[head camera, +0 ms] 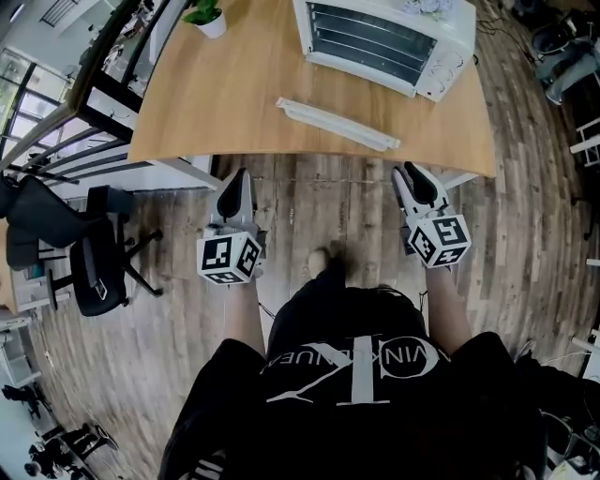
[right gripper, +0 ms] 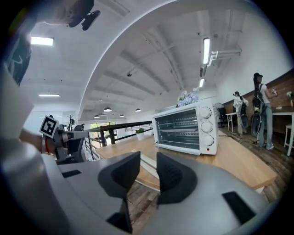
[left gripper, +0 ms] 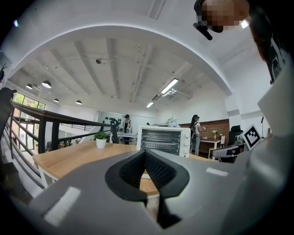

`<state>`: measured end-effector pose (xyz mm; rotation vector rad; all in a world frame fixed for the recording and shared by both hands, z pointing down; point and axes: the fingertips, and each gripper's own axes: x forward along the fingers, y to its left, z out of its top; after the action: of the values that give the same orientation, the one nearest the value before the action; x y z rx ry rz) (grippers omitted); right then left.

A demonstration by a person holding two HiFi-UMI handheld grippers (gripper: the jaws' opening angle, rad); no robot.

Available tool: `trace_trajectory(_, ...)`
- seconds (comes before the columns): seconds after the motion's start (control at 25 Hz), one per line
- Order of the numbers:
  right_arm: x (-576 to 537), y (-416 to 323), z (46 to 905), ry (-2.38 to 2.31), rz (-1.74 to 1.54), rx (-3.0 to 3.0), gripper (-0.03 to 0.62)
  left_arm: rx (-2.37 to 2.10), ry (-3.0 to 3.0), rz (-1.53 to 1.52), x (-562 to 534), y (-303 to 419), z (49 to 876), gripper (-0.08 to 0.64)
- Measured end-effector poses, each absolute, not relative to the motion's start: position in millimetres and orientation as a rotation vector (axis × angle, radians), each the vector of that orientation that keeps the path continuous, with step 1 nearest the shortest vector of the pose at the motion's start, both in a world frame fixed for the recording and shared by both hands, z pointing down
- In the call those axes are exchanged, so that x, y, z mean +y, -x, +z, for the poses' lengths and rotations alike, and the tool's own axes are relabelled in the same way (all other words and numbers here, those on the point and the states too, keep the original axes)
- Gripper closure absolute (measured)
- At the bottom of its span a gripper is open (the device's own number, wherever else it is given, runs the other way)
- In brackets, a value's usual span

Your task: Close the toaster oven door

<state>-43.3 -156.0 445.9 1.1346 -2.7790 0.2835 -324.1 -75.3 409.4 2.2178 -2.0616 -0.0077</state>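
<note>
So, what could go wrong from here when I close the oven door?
The door handle lies low, close to the table edge; a tool may catch the edge or slip, letting the door drop back. The toaster oven stands skewed by the table's right side, so a hard push might slide it. The left tool and right tool hold nothing.

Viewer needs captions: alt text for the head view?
From above, a person holds the left gripper and right gripper over the floor, short of a wooden table where a toaster oven stands with its door folded down. A potted plant sits at the table's left.
</note>
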Motion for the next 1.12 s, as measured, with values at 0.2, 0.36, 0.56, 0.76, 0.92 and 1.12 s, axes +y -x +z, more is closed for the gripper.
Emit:
trace_trajectory(0.2,-156,51,452,-1.237,0.306,-2.727,0.518,-1.954,-2.293,0.001,-99,331,418,0.549)
trace_trajectory(0.36,-154,49,456,-1.322,0.32,-2.681,0.518,-1.868,-2.356,0.0,-114,326,423,0.551)
trace_trajectory(0.56,-150,45,467,-1.376,0.34,-2.64,0.518,-1.793,-2.4,-0.001,-121,315,434,0.549)
trace_trajectory(0.76,-151,42,475,-1.413,0.364,-2.615,0.518,-1.744,-2.419,0.014,-127,307,444,0.55)
trace_trajectory(0.92,-158,41,483,-1.453,0.394,-2.604,0.518,-1.709,-2.434,0.047,-133,303,455,0.55)
trace_trajectory(1.12,-169,38,499,-1.483,0.434,-2.579,0.518,-1.673,-2.434,0.081,-144,296,471,0.549)
